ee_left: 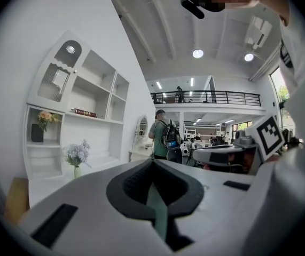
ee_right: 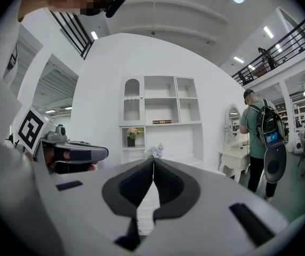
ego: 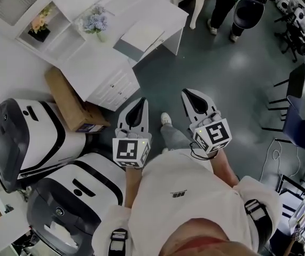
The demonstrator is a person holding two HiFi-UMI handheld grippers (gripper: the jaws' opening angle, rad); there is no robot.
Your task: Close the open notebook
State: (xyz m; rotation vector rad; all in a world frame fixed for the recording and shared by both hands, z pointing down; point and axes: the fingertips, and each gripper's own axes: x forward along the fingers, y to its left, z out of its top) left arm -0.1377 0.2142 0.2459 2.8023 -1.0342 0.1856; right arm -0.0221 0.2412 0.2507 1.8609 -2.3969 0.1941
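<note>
Head view is showing the notebook [ego: 139, 36] lying on the white desk [ego: 96, 71] near a vase of blue flowers [ego: 95, 22]. The left gripper [ego: 139, 103] and right gripper [ego: 191, 95] are hovering clenched and empty over grey floor [ego: 227, 63].

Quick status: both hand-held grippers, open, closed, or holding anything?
Left hand-held gripper: closed, jaws together, holding nothing.
Right hand-held gripper: closed, jaws together, holding nothing.

Bright ceiling lamps [ee_left: 197, 53] light the room evenly; gripper views bend at dark fisheye edges.
</note>
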